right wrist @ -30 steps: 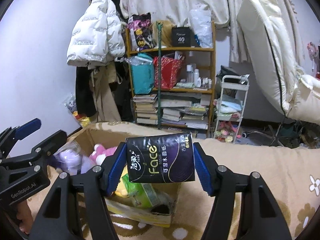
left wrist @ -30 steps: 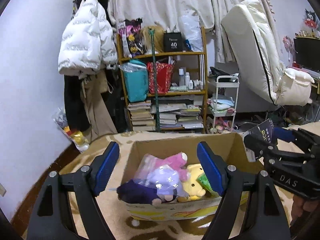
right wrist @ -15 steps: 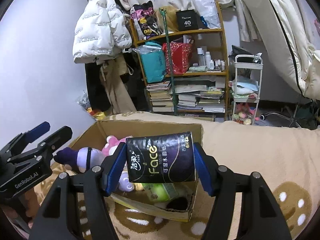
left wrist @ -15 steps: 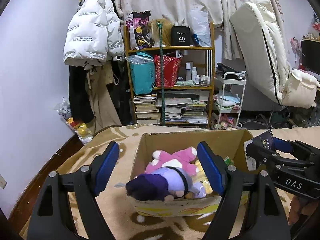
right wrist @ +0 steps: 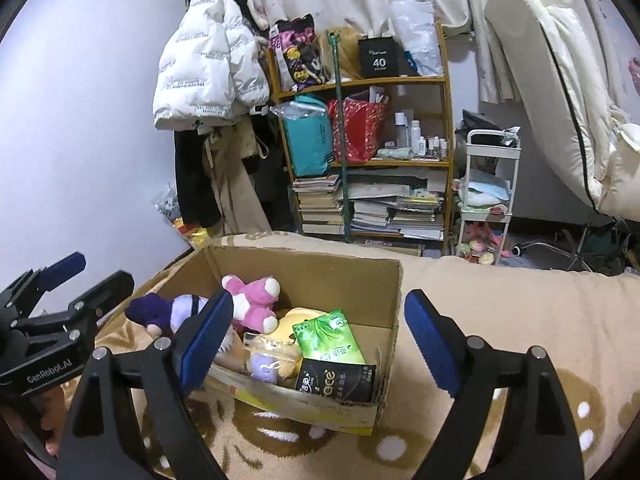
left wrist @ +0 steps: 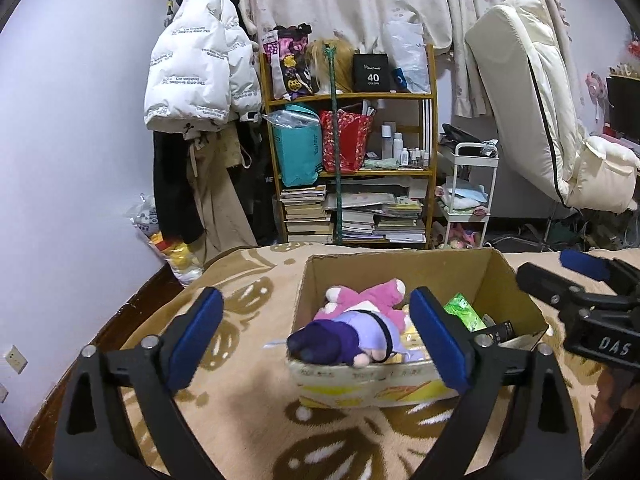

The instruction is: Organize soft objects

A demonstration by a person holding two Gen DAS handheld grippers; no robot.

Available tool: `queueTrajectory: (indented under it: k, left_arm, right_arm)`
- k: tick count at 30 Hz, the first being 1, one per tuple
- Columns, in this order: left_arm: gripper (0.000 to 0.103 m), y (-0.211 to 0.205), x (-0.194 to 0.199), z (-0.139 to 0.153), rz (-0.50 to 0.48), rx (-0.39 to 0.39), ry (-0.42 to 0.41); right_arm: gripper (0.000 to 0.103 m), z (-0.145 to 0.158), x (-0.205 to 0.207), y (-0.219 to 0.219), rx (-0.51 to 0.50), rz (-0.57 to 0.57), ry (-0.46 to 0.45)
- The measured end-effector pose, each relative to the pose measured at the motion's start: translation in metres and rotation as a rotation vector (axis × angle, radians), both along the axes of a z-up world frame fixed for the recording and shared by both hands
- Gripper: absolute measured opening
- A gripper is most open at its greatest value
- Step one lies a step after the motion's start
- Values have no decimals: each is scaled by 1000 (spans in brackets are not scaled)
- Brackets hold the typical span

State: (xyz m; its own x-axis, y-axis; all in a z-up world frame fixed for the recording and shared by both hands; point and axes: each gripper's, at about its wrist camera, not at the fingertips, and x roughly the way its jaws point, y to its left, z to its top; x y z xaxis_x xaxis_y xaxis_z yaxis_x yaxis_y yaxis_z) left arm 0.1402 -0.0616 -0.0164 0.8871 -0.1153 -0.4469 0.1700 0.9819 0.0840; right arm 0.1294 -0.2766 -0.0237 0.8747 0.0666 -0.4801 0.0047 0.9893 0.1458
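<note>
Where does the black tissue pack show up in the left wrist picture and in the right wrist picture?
Left wrist: black tissue pack, right of centre, mostly hidden behind the gripper's right finger, in the cardboard box.
Right wrist: bottom centre, in the box's near right corner.
Shared landmark: green tissue pack, just behind it.

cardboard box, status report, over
Both tongs, left and right, opening, nothing between them. Black tissue pack and purple doll lie in the cardboard box. Nothing in the way.
</note>
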Motion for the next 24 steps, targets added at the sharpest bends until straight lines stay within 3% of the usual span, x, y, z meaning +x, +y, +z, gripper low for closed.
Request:
queueTrajectory:
  k: [4,6,15,24]
  left_arm:
    - [97,4,-14,6,0,7,1]
    - [99,7,-21,10,0,8,-1]
    - [101,18,-57,38,11,28,-67]
    - [102,37,-102,52,4,10,-101]
  right_arm:
    - [94,10,-16,2,-44,-18,-11]
    - [103,14,-23,2,-63,-25,-17]
    - [103,37,-63,12,-116,-27,-76]
    - [103,56,-93,18,-100,-29,-108]
